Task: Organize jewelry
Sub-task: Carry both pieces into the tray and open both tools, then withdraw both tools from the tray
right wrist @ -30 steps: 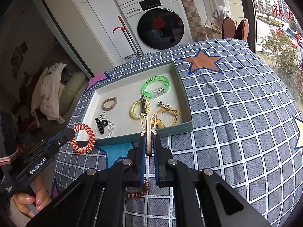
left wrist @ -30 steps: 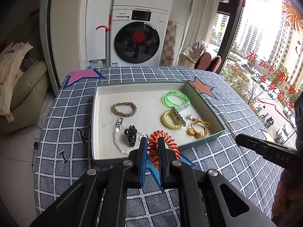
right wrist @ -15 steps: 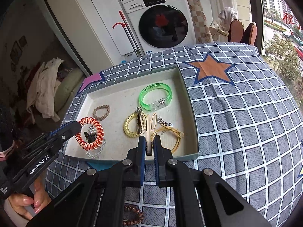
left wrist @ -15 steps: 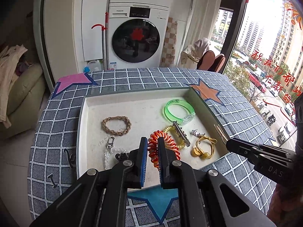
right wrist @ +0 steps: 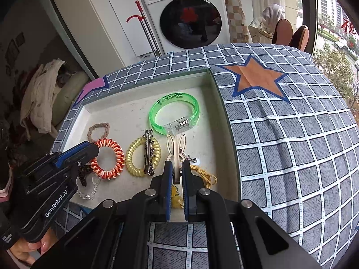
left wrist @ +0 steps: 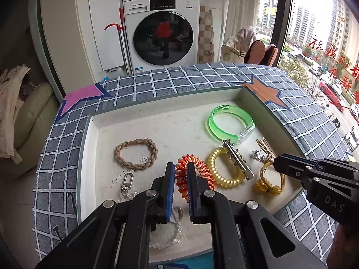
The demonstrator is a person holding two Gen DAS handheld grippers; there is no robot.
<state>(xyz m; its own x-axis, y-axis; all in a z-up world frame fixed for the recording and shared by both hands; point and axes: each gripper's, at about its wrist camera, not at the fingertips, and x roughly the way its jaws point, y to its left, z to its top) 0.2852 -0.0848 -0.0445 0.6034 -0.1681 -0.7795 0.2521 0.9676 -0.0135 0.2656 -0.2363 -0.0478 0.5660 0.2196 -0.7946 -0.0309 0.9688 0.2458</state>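
Observation:
My left gripper (left wrist: 178,168) is shut on an orange-and-white spiral hair tie (left wrist: 203,171), held low over the near middle of the white tray (left wrist: 157,105). The same tie (right wrist: 110,159) shows in the right wrist view, hanging at the left gripper's tip. My right gripper (right wrist: 176,168) is shut on a beige rabbit-ear hair clip (right wrist: 177,144) above the tray's right side. In the tray lie a green bangle (left wrist: 228,123), a yellow coil tie (left wrist: 224,176) with a metal clip across it, a braided brown tie (left wrist: 134,154), a yellow cord (left wrist: 267,186) and a clear bead bracelet (left wrist: 166,239).
The tray sits on a table with a blue checked cloth (right wrist: 291,134) with star patches. Behind the table stand a washing machine (left wrist: 161,33) and a red-handled mop (left wrist: 121,33). A sofa with clothes (left wrist: 22,112) is at the left, a window at the right.
Both grippers have moved forward and down, from the tray's near edge to over its floor, each still carrying its item. The tray's contents now look closer.

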